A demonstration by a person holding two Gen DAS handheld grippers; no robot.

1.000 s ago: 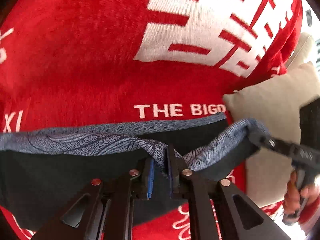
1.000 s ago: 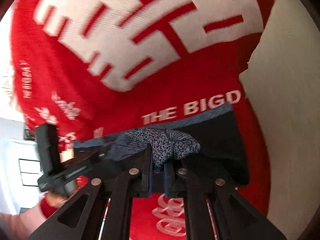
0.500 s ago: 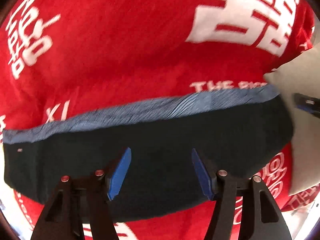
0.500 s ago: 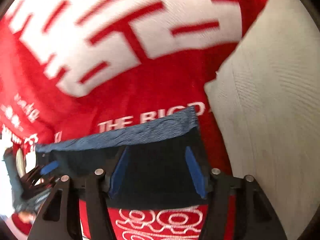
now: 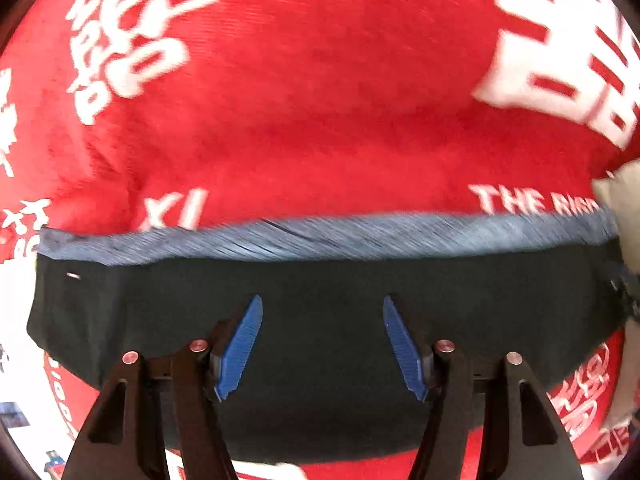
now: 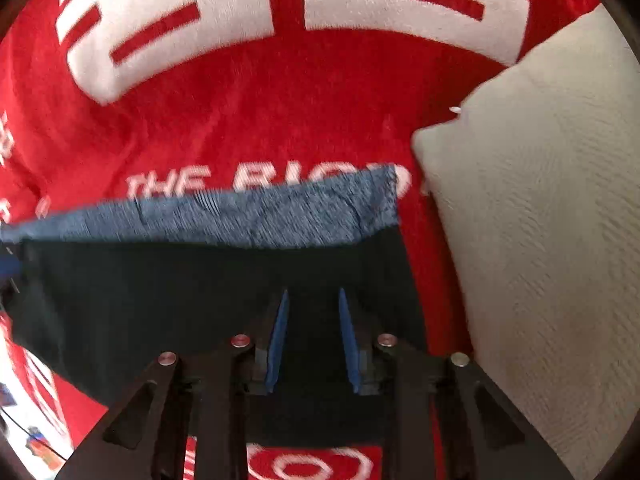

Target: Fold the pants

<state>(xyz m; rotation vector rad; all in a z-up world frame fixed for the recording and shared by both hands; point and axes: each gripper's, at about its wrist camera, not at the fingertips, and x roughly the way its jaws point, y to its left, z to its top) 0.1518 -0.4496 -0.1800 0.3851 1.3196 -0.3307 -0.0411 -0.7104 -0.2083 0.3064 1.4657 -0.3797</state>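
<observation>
The dark pants [image 5: 328, 280] lie folded flat on the red blanket [image 5: 300, 120], with a blue-grey patterned band [image 5: 320, 236] along their far edge. My left gripper [image 5: 322, 304] hovers over the dark cloth, wide open and empty. In the right wrist view the same pants [image 6: 180, 280] and band [image 6: 248, 216] lie below my right gripper [image 6: 312, 298], which is open with a narrower gap and holds nothing.
The red blanket [image 6: 280, 120] has large white lettering. A beige pillow [image 6: 540, 220] lies close to the right of the pants; its corner shows in the left wrist view [image 5: 620, 192].
Both grippers let go of the patterned band and opened. The band dropped flat onto the folded pants. Both grippers pulled back, and the right one has since narrowed its gap.
</observation>
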